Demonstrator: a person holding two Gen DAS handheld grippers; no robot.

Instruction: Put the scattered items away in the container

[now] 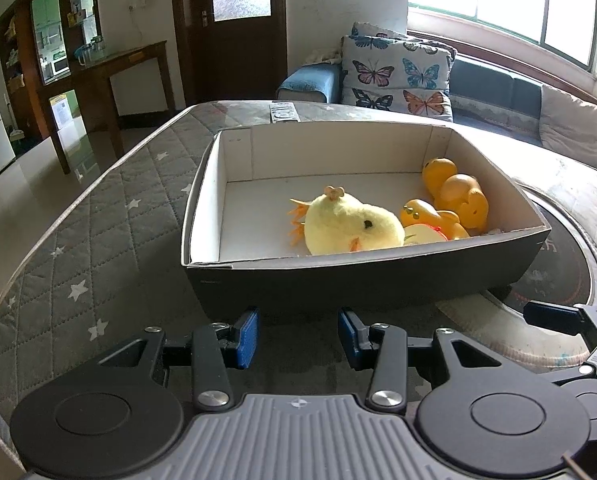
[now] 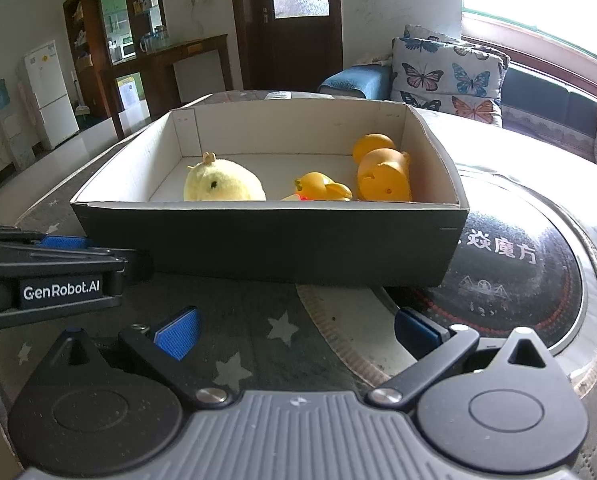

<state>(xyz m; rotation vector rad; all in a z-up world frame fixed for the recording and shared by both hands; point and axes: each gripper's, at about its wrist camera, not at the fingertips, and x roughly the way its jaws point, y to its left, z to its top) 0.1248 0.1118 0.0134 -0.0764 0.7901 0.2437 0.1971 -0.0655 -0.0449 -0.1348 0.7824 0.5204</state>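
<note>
Nearest, left gripper [image 1: 298, 338] parted moderately with nothing between the blue pads, just short of the near wall of the box [image 1: 358, 280]; right gripper [image 2: 298, 334] spread wide, likewise holding nothing, set a little further back and to the right

Straight ahead of both, black cardboard box with a white interior, long axis running left to right across the view, near wall facing the grippers. Left gripper closer to that wall, right gripper closer to the box's right end

Inside, all toward the right half: yellow plush chick [image 1: 350, 226] lying near the front wall, small orange rubber duck [image 2: 322, 189] just beside it to the right, larger orange rubber toy [image 2: 382, 172] against the right wall, perhaps a pig on its side. Pale red-edged scrap by the duck, too hidden to name. Left half of the floor bare

No loose toys visible outside the box in either view, so tidying judged nearly or wholly complete

Underneath, grey quilted cover with white stars [image 1: 98, 216] on the left, round dark induction hob [image 2: 510, 276] with Chinese lettering under the box's right corner

Beyond, butterfly cushion [image 1: 396, 74] on a sofa, bright windows, dark wooden door, cabinet, white fridge [image 2: 50, 92]
</note>
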